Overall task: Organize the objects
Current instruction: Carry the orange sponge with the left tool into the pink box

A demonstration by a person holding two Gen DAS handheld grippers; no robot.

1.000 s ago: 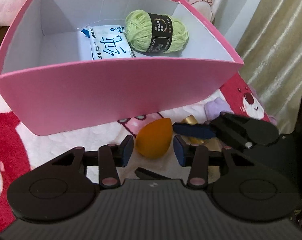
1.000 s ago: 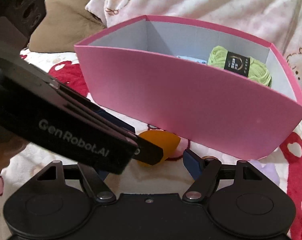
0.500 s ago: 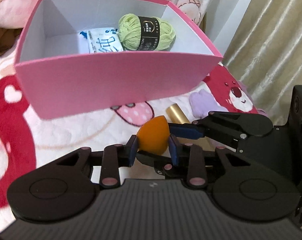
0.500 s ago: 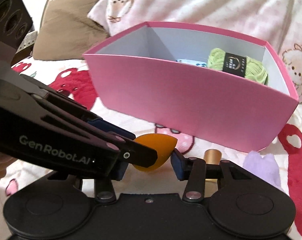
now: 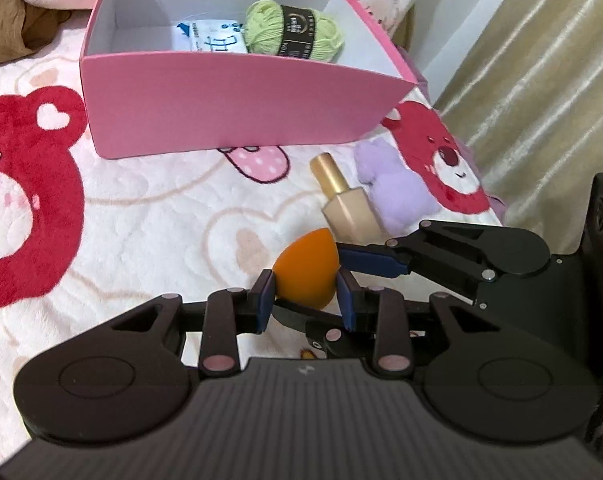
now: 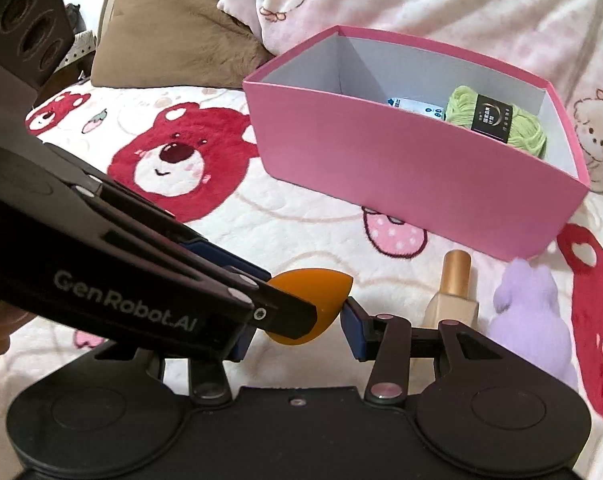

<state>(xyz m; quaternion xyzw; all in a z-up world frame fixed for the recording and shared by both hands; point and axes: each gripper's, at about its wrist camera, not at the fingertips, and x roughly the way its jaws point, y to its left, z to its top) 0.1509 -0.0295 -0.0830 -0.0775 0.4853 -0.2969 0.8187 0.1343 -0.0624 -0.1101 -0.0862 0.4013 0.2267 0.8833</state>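
1. Orange sponge (image 5: pixel 306 270), teardrop-shaped, sits pinched between the left gripper's (image 5: pixel 306 300) blue pads.
2. Right gripper (image 6: pixel 301 326) closes narrowly around the same sponge; whether both its pads touch it, I cannot tell.
3. Gold-capped bottle (image 5: pixel 347 202) lies on the bear blanket (image 5: pixel 141 208), just beside a purple plush (image 5: pixel 395 188).
4. Pink box (image 5: pixel 237 108) beyond holds green yarn (image 5: pixel 295 34) and a white packet (image 5: pixel 213 40).
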